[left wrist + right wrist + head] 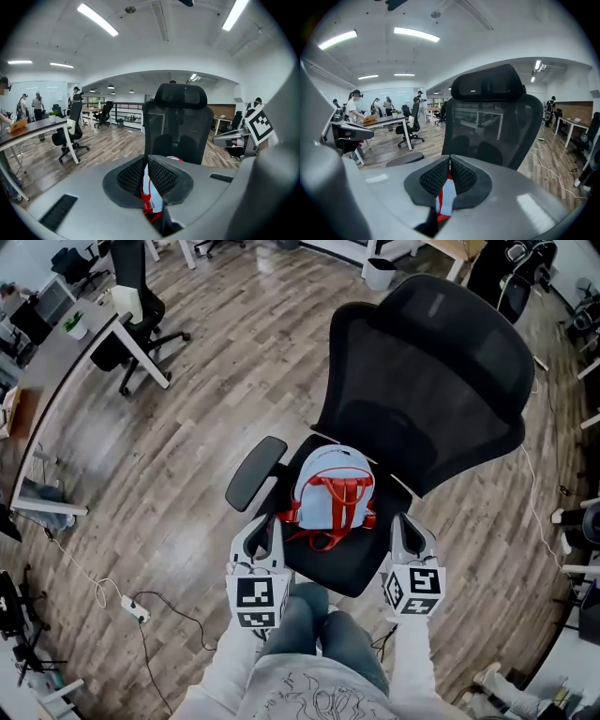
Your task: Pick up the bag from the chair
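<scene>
A light-blue bag [333, 488] with red straps and handle stands on the seat [342, 568] of a black mesh office chair [431, 381], leaning toward its backrest. My left gripper [265, 532] hovers at the seat's front left, just short of the bag's left side. At the seat's front right, my right gripper [405, 529] is held beside the bag. Both are shut, with nothing between the pads. In the left gripper view the bag [152, 197] shows through the slit below the closed tips [146, 158]. The right gripper view shows the same bag [445, 197] below its tips [450, 158].
The chair's left armrest [255, 472] sticks out beside my left gripper. My legs in jeans [323, 629] stand against the seat's front. A desk [56, 362] and another chair [136, 306] are far left. A power strip [136, 610] with cables lies on the wood floor.
</scene>
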A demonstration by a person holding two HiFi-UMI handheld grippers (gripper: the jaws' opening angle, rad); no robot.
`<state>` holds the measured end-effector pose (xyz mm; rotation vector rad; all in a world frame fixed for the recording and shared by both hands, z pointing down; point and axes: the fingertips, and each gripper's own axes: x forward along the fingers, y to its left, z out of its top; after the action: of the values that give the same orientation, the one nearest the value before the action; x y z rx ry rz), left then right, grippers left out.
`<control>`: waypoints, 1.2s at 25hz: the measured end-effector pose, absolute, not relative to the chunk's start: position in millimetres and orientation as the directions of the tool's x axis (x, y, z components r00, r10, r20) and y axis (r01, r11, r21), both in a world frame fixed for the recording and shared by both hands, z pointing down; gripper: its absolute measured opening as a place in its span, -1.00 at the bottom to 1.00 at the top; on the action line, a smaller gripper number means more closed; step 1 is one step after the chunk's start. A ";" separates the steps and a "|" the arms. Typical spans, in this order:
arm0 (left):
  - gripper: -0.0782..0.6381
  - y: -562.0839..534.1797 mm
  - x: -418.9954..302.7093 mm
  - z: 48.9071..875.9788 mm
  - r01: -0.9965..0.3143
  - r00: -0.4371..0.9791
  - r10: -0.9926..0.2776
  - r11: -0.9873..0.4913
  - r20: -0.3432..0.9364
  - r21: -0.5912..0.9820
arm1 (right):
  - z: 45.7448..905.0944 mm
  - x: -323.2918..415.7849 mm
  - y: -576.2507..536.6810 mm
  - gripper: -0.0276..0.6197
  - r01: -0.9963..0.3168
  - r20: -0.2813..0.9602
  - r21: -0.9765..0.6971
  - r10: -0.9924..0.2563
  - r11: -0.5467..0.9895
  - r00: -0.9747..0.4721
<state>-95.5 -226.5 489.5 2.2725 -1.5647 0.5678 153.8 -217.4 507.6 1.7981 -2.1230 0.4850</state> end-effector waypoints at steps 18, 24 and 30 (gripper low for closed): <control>-0.55 -244.1 -59.0 626.7 -0.879 0.428 -0.645 -0.459 0.633 0.127 | 650.5 131.9 -233.9 -0.63 -0.944 0.644 -0.129 -0.698 0.304 -0.312; -0.42 -242.4 -23.3 670.1 -0.821 0.512 -0.581 -0.548 0.632 0.161 | 697.9 122.0 -234.2 -0.58 -0.921 0.679 -0.169 -0.636 0.351 -0.366; -0.34 -239.9 13.7 714.0 -0.749 0.582 -0.481 -0.632 0.656 0.201 | 742.4 116.1 -238.3 -0.58 -0.894 0.705 -0.195 -0.576 0.403 -0.414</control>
<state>13.7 -239.9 714.0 2.3519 -0.9838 0.7787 116.1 -238.3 742.4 1.2487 -2.1224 0.7695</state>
